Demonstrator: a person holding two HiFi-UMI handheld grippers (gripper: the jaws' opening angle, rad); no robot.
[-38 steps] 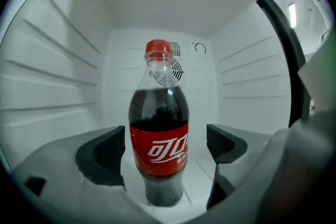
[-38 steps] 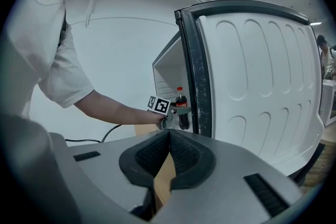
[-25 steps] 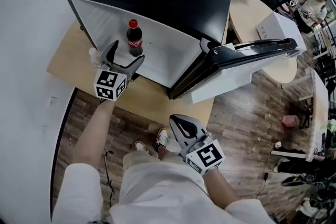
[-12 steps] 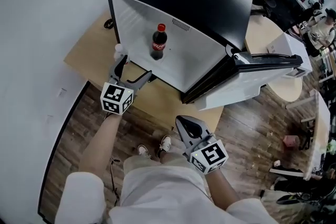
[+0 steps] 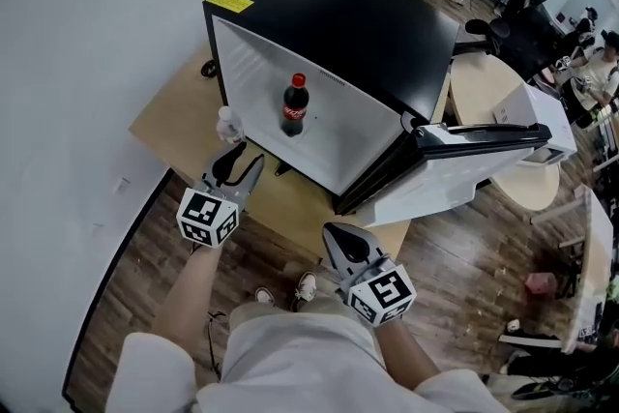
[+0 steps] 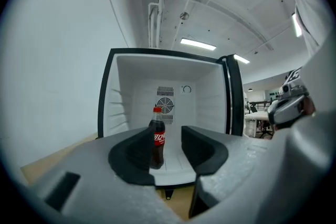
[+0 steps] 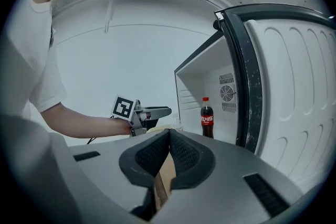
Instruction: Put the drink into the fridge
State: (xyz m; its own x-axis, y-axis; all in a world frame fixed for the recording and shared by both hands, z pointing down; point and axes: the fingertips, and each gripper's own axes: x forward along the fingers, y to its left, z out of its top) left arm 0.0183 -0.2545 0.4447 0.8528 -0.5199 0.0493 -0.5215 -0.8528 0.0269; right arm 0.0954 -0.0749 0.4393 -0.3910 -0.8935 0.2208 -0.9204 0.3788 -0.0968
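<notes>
The dark cola bottle with a red cap and red label (image 5: 295,104) stands upright on the white floor inside the small black fridge (image 5: 348,14), toward the left of the open cavity, with nothing touching it. Your left gripper (image 5: 242,162) is outside the fridge, in front of its left front corner, above the light wooden table (image 5: 164,116). Its jaws are closing, part-way apart, with nothing between the pads. Your right gripper (image 5: 335,233) hangs lower, in front of the fridge and apart from it, with its jaws pressed together and empty. The fridge's white-lined door (image 5: 464,160) stands open to the right. A small clear plastic bottle (image 5: 228,124) stands on the table just beside the fridge's left front corner.
</notes>
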